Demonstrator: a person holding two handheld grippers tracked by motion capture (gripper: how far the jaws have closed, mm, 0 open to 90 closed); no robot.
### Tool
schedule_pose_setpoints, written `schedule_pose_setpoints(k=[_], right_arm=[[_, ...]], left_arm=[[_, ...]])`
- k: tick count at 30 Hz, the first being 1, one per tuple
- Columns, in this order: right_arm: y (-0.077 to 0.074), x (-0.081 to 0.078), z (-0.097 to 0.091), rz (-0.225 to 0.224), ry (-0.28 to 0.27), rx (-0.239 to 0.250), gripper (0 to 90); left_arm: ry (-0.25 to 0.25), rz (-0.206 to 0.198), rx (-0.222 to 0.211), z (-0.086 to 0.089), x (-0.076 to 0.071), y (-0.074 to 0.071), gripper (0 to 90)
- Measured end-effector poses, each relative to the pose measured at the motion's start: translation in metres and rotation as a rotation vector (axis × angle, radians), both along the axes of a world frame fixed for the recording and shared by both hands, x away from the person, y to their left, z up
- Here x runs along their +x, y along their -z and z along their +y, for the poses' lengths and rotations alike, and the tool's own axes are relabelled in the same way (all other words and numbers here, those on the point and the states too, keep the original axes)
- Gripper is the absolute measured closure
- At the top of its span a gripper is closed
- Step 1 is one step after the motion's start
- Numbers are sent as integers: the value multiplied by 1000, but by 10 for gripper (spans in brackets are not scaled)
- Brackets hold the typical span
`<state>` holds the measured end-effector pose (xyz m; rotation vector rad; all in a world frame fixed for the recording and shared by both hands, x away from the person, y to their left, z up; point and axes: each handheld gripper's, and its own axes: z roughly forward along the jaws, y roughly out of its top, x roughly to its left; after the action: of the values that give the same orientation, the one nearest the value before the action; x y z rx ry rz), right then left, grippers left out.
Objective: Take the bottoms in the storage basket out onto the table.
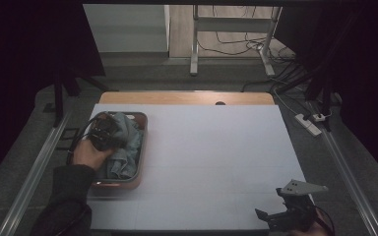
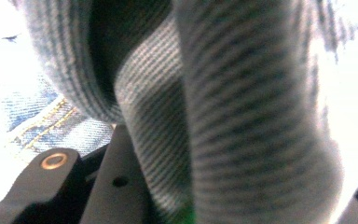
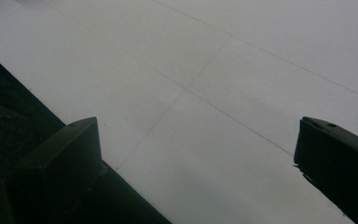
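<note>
Working from the left of the bench point(image 1: 202, 162), we have our left claw point(image 1: 104, 133) down in the shallow reddish-brown plastic tray point(image 1: 143, 147), its jaws pressed together on a fold of the grey ribbed knit garment point(image 2: 242, 116) that lies heaped there with the pale blue denim piece point(image 2: 32, 116) beside it. In the left claw view the knit cloth bulges right up between the jaws, with the yellow-stitched denim seam just behind. We judge the step to be lifting that garment out of the tray. The risk is that the pinch has only a thin fold, so the cloth slides free as its weight comes on; or the knit drags the denim along, or snags the tray rim and tips the light tray. Further right the white sheet on the bench lies bare. At the near right corner our right claw point(image 1: 280, 216) rests low over the sheet, jaws spread wide with nothing between them.
</note>
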<state>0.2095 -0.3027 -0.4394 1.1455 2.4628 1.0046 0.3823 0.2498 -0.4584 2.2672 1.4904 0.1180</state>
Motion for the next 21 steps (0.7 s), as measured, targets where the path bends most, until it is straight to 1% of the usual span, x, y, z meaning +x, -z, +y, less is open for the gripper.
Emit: schedule_pose_setpoints(k=[2, 6, 12, 18, 21], right_arm=[[0, 0, 0, 0, 0, 0, 5], [0, 0, 0, 0, 2, 0, 5], [0, 0, 0, -1, 4, 1, 5], [0, 0, 0, -1, 6, 2, 5], [0, 0, 0, -1, 7, 1, 5]], left_arm=[[-3, -5, -6, 2, 0, -5, 701], [-3, -14, -37, 7, 0, -15, 701], [11, -27, -35, 8, -1, -32, 700], [20, -47, -49, 8, -1, -48, 700], [25, -58, -44, 8, -1, -55, 699]])
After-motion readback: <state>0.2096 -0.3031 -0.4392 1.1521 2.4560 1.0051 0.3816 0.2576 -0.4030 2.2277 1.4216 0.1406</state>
